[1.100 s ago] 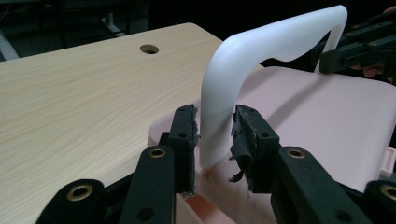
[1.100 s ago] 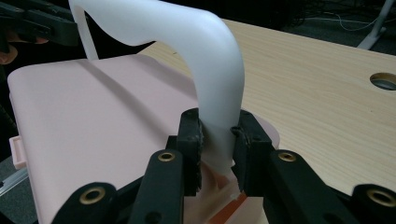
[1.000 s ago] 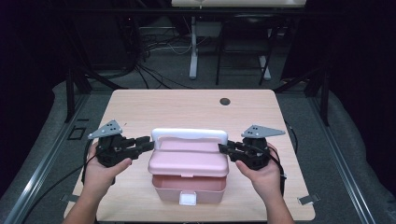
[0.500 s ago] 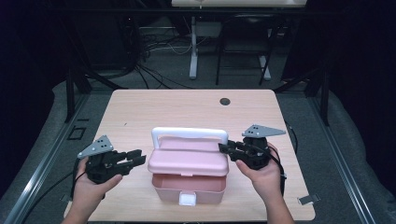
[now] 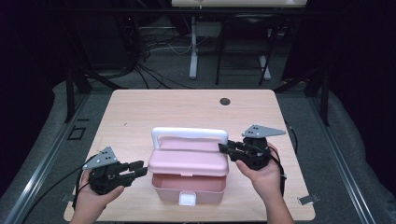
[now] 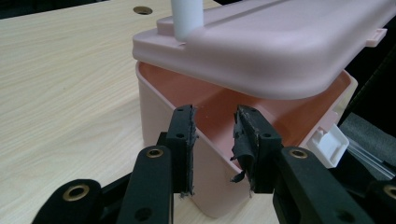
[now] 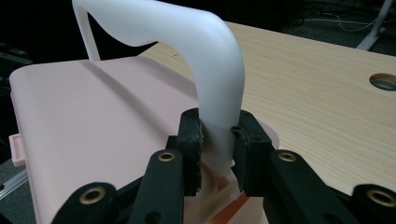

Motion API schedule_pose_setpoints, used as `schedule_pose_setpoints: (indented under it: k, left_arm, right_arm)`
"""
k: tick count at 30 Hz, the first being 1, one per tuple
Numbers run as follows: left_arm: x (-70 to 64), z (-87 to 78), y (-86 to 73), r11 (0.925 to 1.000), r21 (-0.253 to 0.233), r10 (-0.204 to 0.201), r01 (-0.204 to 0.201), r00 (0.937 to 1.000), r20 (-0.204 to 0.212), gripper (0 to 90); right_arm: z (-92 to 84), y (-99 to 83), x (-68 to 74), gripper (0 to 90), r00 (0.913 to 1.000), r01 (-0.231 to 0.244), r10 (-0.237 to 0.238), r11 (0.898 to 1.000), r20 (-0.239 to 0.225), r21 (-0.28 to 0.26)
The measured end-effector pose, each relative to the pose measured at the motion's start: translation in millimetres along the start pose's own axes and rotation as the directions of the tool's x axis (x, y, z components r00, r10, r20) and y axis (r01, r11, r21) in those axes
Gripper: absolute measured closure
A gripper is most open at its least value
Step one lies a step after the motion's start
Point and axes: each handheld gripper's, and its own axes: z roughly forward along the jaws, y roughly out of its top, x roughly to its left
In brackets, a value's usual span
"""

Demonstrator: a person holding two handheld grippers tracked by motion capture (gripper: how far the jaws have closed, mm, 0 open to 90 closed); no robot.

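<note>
Right gripper view has the right gripper (image 7: 216, 149) clamped on the white handle (image 7: 205, 70), its jaws pinching the handle's near leg just above where it meets the pink lid (image 7: 102, 126). That grip looks chosen for lifting: the handle arches up and away towards 11 o'clock, and pulling on its leg tips the lid open on the front side.

Over in the left gripper view, the left gripper (image 6: 215, 144) holds nothing; its jaws stand a moderate gap apart, pointing at the near corner of the pink box (image 6: 163, 116) without touching it. The lid (image 6: 280, 51) hangs tilted above the box body, leaving a wedge of the salmon-coloured inside showing, and a white latch (image 6: 329, 144) sticks out at 3 o'clock. My guess is this gripper is placed low beside the box to steady or pin the body while the other raises the lid.

From the high view, the box (image 5: 189, 184) sits at the table's (image 5: 187, 107) 6 o'clock edge, between the two tools, left gripper (image 5: 126, 171) at its 9 o'clock, right gripper (image 5: 231, 149) at 2 o'clock on the handle (image 5: 189, 133). A round cable hole (image 5: 225, 101) lies well apart near 1 o'clock
</note>
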Motion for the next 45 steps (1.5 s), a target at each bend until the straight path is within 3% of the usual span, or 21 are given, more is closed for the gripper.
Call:
schedule_pose_setpoints:
  k: [33,45]
  left_arm:
    - [-14.0,1.8,12.7,0.9992,-0.015,0.038,-0.038,0.999,0.022,68.7]
    - [-14.4,-1.3,19.6,0.9981,-0.043,0.044,-0.044,0.999,0.009,69.1]
  right_arm:
    - [-4.2,-2.0,-4.8,71.9,0.9999,-0.017,0.017,0.999,-0.001,-0.039]
    - [-22.2,-3.5,-10.7,74.2,0.9982,-0.031,0.035,0.996,0.049,-0.08]
